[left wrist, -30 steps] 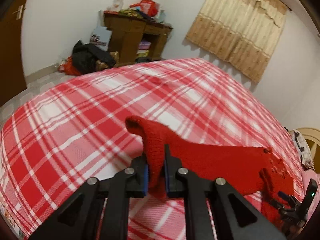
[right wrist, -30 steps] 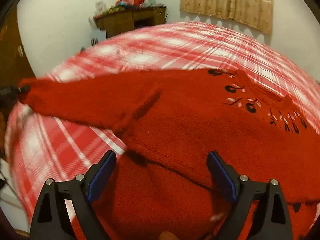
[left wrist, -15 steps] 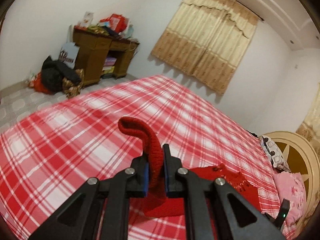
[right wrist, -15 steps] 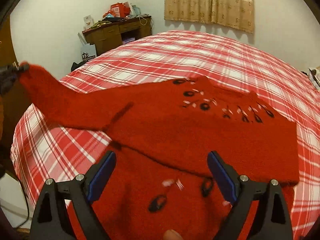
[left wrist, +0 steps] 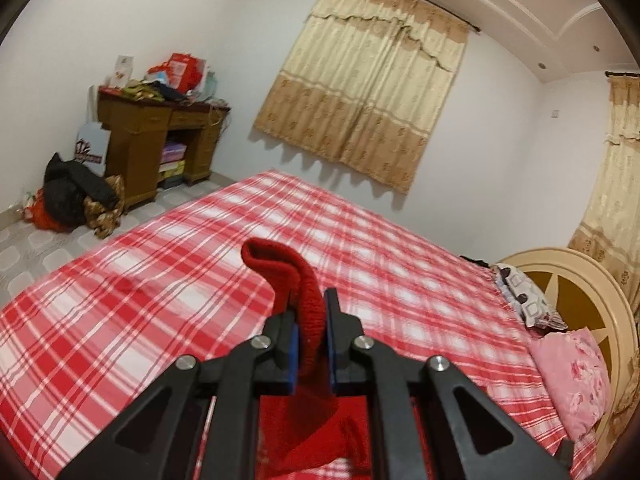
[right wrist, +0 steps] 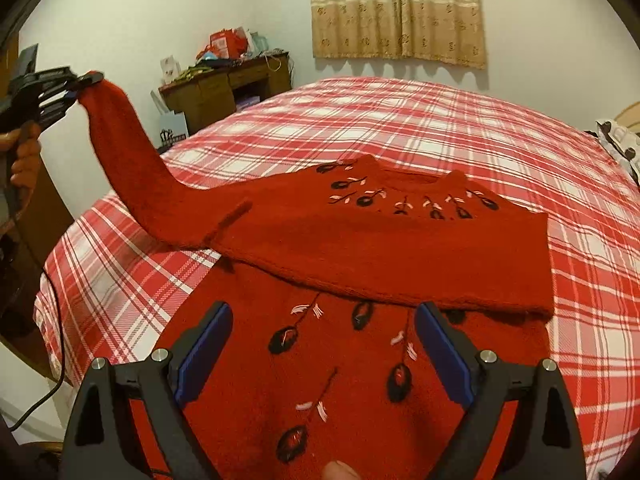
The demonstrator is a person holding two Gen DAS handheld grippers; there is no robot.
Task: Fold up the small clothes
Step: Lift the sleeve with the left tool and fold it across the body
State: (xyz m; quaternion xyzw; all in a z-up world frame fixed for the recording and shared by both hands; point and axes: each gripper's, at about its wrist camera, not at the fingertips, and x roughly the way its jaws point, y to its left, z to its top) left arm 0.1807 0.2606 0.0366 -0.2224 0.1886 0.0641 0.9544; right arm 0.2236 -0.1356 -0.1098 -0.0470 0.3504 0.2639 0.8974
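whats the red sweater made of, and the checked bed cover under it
The red sweater looks like knitted wool or acrylic yarn: matte, fuzzy, with ribbed stitches at the cuff held in the left gripper and stitched black and pink motifs. The checked bed cover looks like thin woven cotton or a blend: flat, smooth, faintly sheened, lying in shallow ripples.

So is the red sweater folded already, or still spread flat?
Partly folded: the sweater is doubled over itself, but the left gripper holds one sleeve lifted.

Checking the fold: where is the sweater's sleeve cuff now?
The cuff is pinched in the left claw, lifted above the bed; in the right wrist view it is upper left, away from the sweater.
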